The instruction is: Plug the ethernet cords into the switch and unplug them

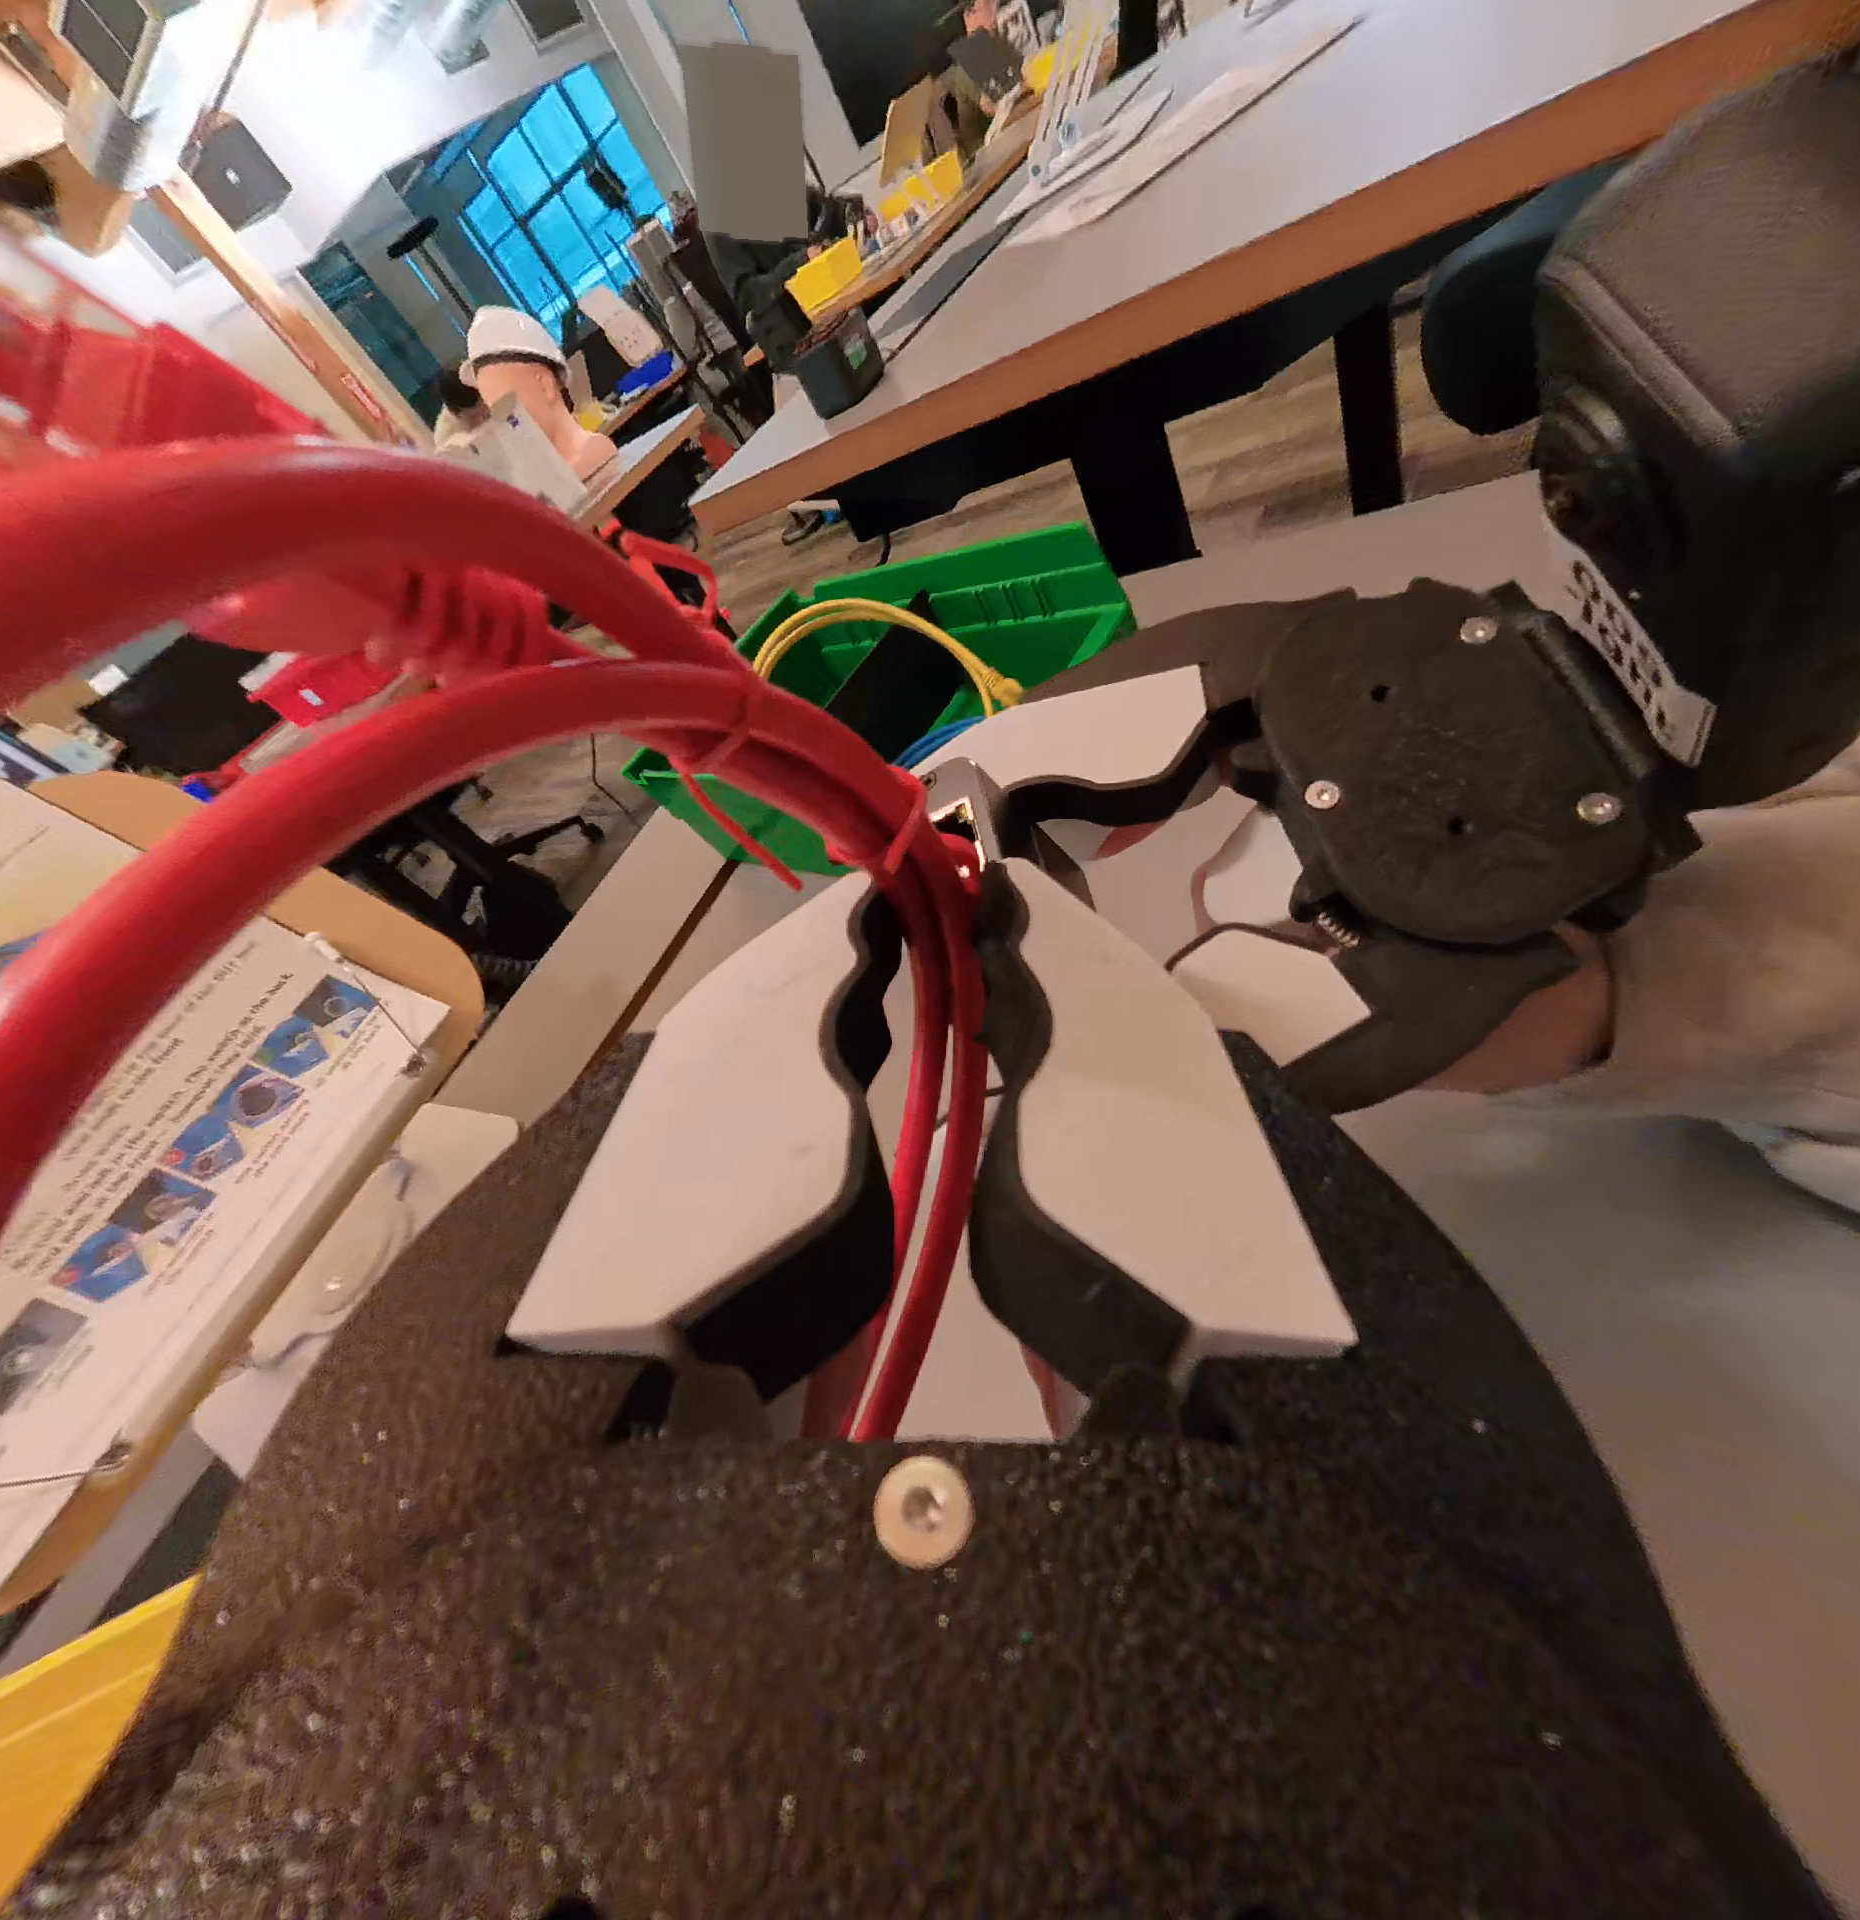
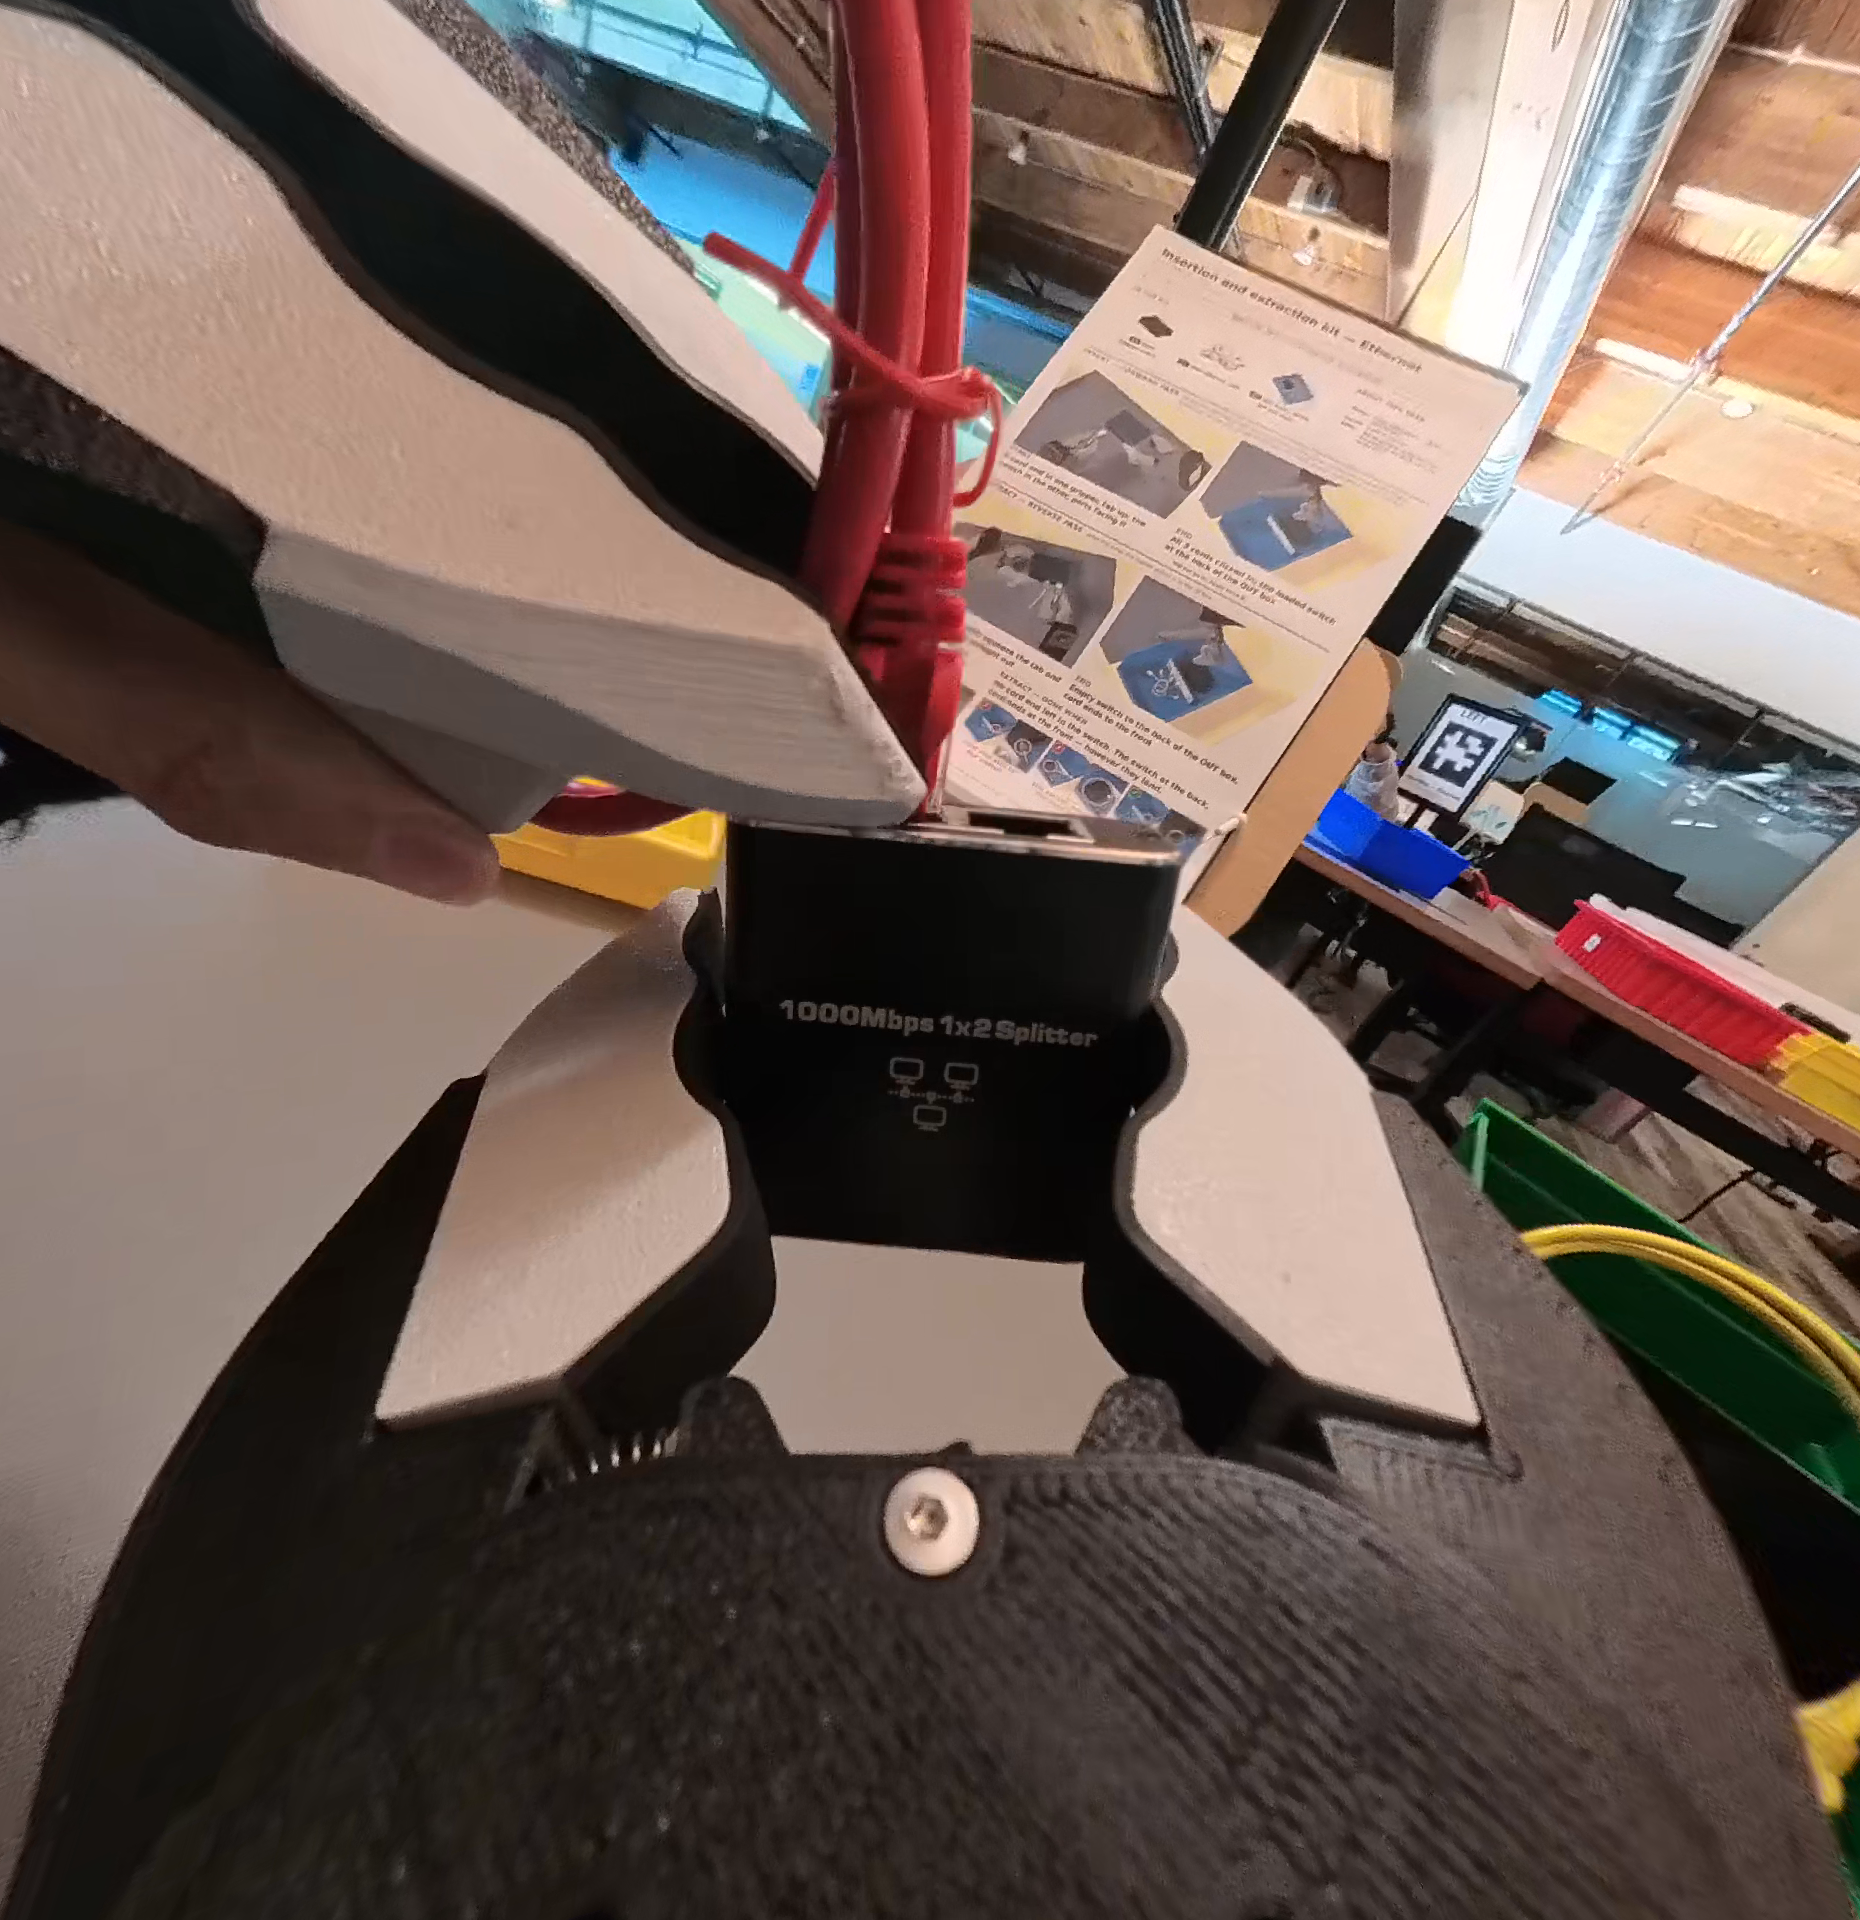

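Note:
My right gripper (image 2: 941, 935) is shut on a small black switch (image 2: 936, 1122) and holds it upright, ports facing up. My left gripper (image 1: 931, 899) is shut on a red ethernet cord (image 1: 941, 1091), a bundle held by a red zip tie (image 1: 890, 831). In the right wrist view a white finger (image 2: 552, 623) of the left gripper holds the red plug (image 2: 910, 613), whose tip touches the switch's left port. The right port (image 2: 1019, 826) is empty. The cord's other plug (image 1: 458, 618) hangs free. The left wrist view shows the switch (image 1: 962, 821) and the right gripper (image 1: 1019, 831).
A green bin (image 1: 1009, 603) with a yellow cable (image 1: 884, 623) stands beyond the grippers; it also shows in the right wrist view (image 2: 1653, 1340). An instruction sheet (image 2: 1217, 499) stands on a board behind the switch. A yellow bin (image 2: 614, 857) and a hand (image 2: 282, 758) are at left. About 5 centimeters separates my left fingertips from my right.

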`<state>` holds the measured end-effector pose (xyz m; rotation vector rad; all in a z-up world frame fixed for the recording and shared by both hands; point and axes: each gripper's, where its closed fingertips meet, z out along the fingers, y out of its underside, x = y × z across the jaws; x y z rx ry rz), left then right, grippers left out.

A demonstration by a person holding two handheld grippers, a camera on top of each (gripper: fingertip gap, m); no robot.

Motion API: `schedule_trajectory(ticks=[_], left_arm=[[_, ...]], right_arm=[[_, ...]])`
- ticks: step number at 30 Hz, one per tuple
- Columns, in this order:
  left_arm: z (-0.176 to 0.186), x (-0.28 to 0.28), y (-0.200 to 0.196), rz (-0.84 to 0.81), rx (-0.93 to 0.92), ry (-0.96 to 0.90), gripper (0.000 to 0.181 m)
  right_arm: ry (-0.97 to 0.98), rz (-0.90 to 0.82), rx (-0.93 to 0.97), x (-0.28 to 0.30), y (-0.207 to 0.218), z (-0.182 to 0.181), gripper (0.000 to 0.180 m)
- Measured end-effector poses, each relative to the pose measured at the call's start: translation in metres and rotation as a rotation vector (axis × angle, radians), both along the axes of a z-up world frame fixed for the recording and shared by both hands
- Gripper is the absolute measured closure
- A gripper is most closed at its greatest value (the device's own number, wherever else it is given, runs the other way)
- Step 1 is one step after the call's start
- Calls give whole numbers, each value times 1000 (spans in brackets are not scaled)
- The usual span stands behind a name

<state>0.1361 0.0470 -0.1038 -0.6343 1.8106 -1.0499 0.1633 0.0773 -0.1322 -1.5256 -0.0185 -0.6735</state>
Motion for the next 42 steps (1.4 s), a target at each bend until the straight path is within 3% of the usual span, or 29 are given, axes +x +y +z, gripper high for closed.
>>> schedule_trajectory(ticks=[17,25,34,42], left_arm=[[-19,10,6,61,92,75,165],[-21,11,7,20,-110,147,166],[-26,12,11,75,11,144,165],[-9,7,1,17,40,51,165]], right_arm=[[126,51,27,4,7,-22,101],[102,46,21,4,6,-21,102],[137,48,0,5,9,-29,102],[63,17,38,3,0,-9,102]])
